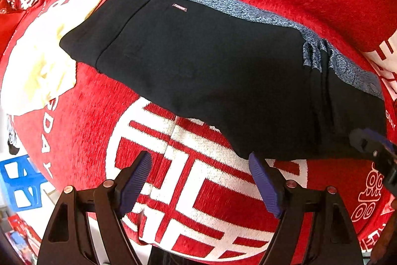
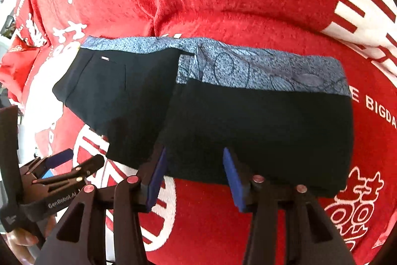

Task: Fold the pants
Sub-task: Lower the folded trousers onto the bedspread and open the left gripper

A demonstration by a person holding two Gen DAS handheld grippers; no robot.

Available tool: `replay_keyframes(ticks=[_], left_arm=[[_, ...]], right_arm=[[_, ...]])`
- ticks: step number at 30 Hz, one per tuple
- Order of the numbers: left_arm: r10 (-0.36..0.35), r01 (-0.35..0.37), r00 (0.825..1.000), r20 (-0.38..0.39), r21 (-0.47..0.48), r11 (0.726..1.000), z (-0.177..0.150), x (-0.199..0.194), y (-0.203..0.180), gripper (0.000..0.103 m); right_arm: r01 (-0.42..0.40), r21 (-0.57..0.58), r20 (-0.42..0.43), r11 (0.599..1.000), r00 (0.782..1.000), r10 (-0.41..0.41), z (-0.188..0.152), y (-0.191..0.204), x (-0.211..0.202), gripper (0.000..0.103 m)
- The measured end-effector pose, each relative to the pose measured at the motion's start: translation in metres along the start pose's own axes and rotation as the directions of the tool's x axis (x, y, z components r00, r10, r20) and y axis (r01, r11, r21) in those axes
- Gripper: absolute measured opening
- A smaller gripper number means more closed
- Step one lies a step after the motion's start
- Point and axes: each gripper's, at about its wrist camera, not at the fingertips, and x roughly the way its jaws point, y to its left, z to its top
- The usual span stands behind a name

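Black pants [image 1: 211, 61] with a blue-grey patterned waistband [image 1: 248, 9] lie folded on a red cloth. In the right wrist view the pants [image 2: 260, 128] show a folded layer on the right, lying over a flatter part on the left. My left gripper [image 1: 198, 154] hovers open over the pants' near edge, with nothing between its fingers. My right gripper [image 2: 194, 149] stands open over the near edge of the folded layer, and its pads do not press the fabric. Each gripper appears in the other's view: the left gripper [image 2: 62, 165] at lower left, the right gripper [image 1: 372, 143] at far right.
The red cloth [image 1: 86, 121] with large white characters covers the whole surface and is wrinkled behind the pants [image 2: 223, 6]. A cream-white patch [image 1: 42, 66] lies left of the pants. A blue object [image 1: 22, 180] sits past the cloth's left edge. A hand [image 2: 22, 237] holds the left gripper.
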Motion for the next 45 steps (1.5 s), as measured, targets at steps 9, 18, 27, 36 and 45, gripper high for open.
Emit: replay_keyframes(ticks=[9,18,27,36,45], left_arm=[[-0.014,0.014,1.0,-0.019,-0.014,1.0,-0.003,0.005,0.017,0.081],[-0.033,0.033,0.999,-0.028,0.011,0.999,0.006,0.01,0.043,0.081],[-0.074,0.075,0.996,-0.046,0.03,0.997,0.022,0.018,0.071,0.081],[-0.101,0.103,0.993,-0.06,0.037,0.994,0.033,0.023,0.085,0.081],[-0.15,0.15,0.988,-0.045,-0.011,0.989,0.055,0.027,0.117,0.081]], right_arm=[[0.045,0.021,0.001,0.999,0.999,-0.045,0.0,0.006,0.007,0.055],[0.1,0.07,-0.044,0.993,0.994,-0.097,0.012,0.025,0.037,0.06],[0.178,0.036,-0.044,0.983,0.983,-0.177,0.007,0.051,0.047,0.064],[0.247,-0.005,-0.045,0.969,0.968,-0.247,0.004,0.063,0.052,0.067],[0.244,-0.014,-0.049,0.97,0.968,-0.244,0.004,0.072,0.05,0.068]])
